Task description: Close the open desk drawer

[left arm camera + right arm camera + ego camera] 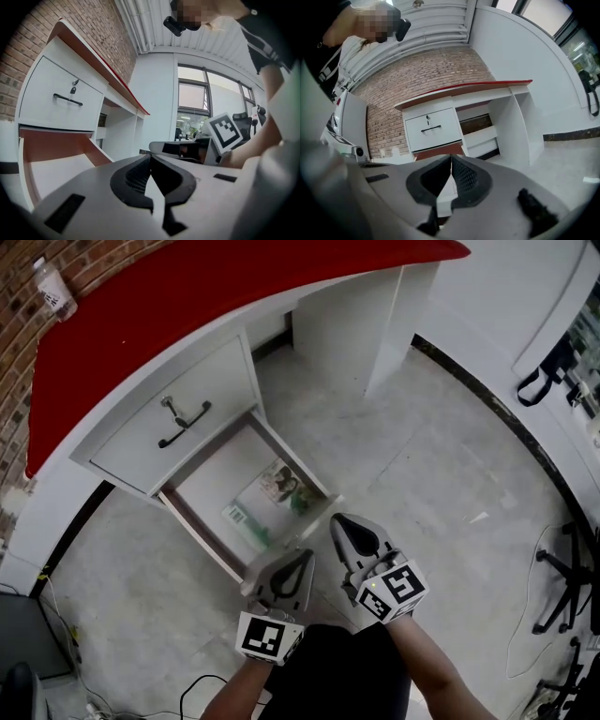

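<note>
Left hand-held gripper [300, 557] and right hand-held gripper [343, 521]: jaws fully closed, nothing in either. I judge they are shut to act as blunt pushers. Both are near the front edge of the open drawer [214, 476]. It lies at 11 o'clock, pulled out from under the red worktop [187, 287].

Head view steeply down over open drawer [216, 479]; both gripper views low, level, facing same desk [506, 126].

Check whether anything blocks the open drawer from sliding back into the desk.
Nothing visible does. The open drawer holds only flat printed paper lying on its floor, below the walls. The left gripper and right gripper, both shut, hang by its front edge with nothing between.
</note>
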Demonstrator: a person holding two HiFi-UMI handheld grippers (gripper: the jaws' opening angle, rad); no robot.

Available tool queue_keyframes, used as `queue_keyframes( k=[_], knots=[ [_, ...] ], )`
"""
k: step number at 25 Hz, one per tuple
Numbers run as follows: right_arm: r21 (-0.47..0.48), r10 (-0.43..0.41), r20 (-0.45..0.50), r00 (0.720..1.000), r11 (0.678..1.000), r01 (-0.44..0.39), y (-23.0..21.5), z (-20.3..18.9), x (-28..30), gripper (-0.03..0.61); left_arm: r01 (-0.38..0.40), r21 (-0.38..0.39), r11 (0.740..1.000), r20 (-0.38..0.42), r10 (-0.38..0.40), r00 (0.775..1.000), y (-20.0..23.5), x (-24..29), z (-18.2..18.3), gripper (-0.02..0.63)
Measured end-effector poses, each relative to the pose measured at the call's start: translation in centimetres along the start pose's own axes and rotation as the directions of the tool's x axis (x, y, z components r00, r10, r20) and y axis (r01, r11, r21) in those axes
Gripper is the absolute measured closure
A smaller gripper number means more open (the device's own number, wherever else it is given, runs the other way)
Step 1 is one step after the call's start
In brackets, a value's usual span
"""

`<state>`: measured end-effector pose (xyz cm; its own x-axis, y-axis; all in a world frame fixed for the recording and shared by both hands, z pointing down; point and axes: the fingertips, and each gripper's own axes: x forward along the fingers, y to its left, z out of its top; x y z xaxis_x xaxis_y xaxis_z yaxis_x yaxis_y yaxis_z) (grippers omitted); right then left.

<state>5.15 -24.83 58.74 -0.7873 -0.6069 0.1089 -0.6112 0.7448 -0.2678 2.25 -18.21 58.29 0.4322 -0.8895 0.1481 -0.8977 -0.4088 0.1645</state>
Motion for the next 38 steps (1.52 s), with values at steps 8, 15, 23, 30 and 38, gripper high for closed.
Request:
queue_keyframes(
  k=[8, 15, 23, 30, 38],
  knots=[
    [-0.05, 0.148, 0.012, 0.989, 0.988, -0.147, -1.6, -5.5, 0.8, 0.566, 0.018, 0.052, 0.999, 0.039, -0.02, 0.999, -1.4, 2.2, -5.8, 0.605],
    [0.06, 0.269, -0.117, 0.956, 0.963, -0.263, -2.3, -11.0, 1.3, 0.566, 0.054, 0.085, 0.995, 0.018, -0.055, 0.998, -1.8, 3.6, -10.2, 0.606],
    [0.342, 0.376, -0.176, 0.91, 0.89, -0.302, -1.4, -16.6, 2.7, 0.565, 0.057, 0.075, 0.996, -0.012, -0.056, 0.998, -0.3, 2.5, -13.3, 0.605],
    [0.561, 0.495, -0.16, 0.854, 0.758, -0.334, -0.1, -19.1, 3.9, 0.46, 0.092, 0.079, 0.993, -0.046, -0.089, 0.995, 0.4, 2.2, -15.1, 0.605],
    [0.753, 0.602, -0.031, 0.798, 0.539, -0.378, 2.2, -19.2, 6.3, 0.479, 0.103, 0.077, 0.992, -0.042, -0.1, 0.994, 0.9, 1.6, -15.4, 0.605]
  ],
)
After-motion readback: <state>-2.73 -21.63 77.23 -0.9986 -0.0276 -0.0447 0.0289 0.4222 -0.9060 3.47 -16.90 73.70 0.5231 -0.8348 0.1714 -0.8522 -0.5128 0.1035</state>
